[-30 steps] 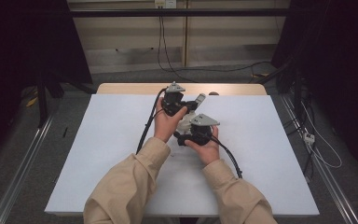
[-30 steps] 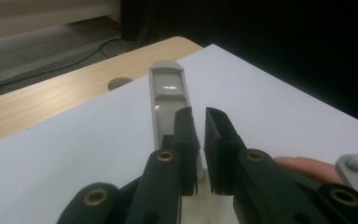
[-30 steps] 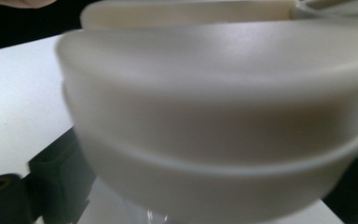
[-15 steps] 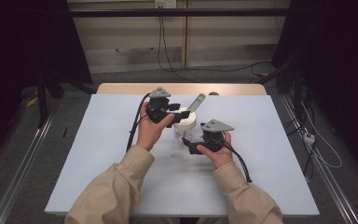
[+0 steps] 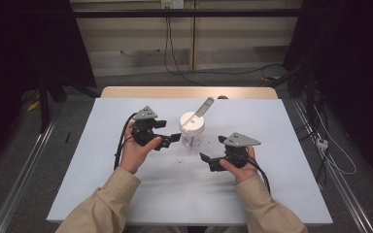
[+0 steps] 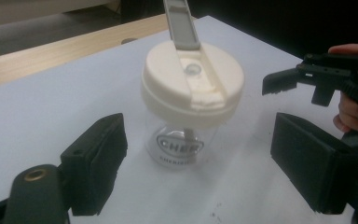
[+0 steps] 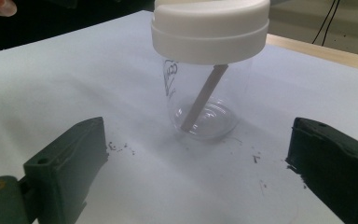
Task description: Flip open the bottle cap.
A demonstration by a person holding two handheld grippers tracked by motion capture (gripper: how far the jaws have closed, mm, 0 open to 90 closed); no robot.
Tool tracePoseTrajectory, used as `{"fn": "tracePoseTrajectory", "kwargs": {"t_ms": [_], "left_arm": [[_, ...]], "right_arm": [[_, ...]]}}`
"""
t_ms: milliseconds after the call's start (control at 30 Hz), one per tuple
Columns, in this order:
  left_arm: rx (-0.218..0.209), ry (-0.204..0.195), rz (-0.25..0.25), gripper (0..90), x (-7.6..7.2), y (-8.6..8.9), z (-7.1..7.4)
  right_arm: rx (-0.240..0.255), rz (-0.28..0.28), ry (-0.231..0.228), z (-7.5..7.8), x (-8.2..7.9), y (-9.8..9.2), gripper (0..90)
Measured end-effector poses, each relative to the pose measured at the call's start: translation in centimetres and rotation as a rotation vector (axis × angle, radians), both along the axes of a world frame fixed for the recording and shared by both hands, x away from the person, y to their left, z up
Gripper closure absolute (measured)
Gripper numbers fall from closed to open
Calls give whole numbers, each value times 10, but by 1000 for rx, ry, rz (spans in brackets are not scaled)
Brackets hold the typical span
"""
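A: Where's the jar (image 5: 192, 130) sitting?

B: Upright on the white tabletop (image 5: 102, 184), toward the far edge and about midway between the left and right edges. Clear body, cream lid (image 6: 192, 84), with the lid's flap (image 6: 179, 23) standing up and leaning away toward the far edge. A thin stick (image 7: 204, 98) leans slantwise inside it.

A: Which hand is closer?

B: The left tongs (image 5: 171, 138), I'd judge. They're just beside the jar on its left, tips pointing at it. The right tongs (image 5: 205, 158) lie lower right of it, nearer the person, a bit farther off.

A: And the jar's long axis?

B: Vertical, so any grab would come in level, from the side, across the clear body or the lid.

A: How do the left tongs stand?

B: Spread wide, having just been opening. In the left gripper view the jar stands beyond the gap, with neither pad touching it.

A: The right ones?

B: Also spread and carrying nothing; in the right gripper view the jar stands ahead, apart from both pads.
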State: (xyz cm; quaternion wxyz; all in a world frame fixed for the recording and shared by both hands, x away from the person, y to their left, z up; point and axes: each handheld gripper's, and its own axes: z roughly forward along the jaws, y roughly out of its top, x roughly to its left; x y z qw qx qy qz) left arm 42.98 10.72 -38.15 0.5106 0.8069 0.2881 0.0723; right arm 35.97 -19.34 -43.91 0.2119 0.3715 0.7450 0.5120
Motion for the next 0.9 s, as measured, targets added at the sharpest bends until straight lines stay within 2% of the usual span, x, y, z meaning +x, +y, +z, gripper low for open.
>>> {"fn": "tracePoseTrajectory", "kwargs": {"t_ms": [233, 467, 700, 900], "left_arm": [[13, 17, 23, 151, -9, 24, -13], [1, 36, 46, 135, -18, 50, -25], [16, 38, 55, 127, -28, 68, -31], [10, 43, 68, 123, -35, 83, -36]], "right_arm": [[2, -3, 6, 0, -9, -9, 47], [6, -2, 5, 0, -18, -16, 47], [0, 0, 8, -5, -24, -21, 47], [-7, -1, 5, -6, -30, -26, 47]]}}
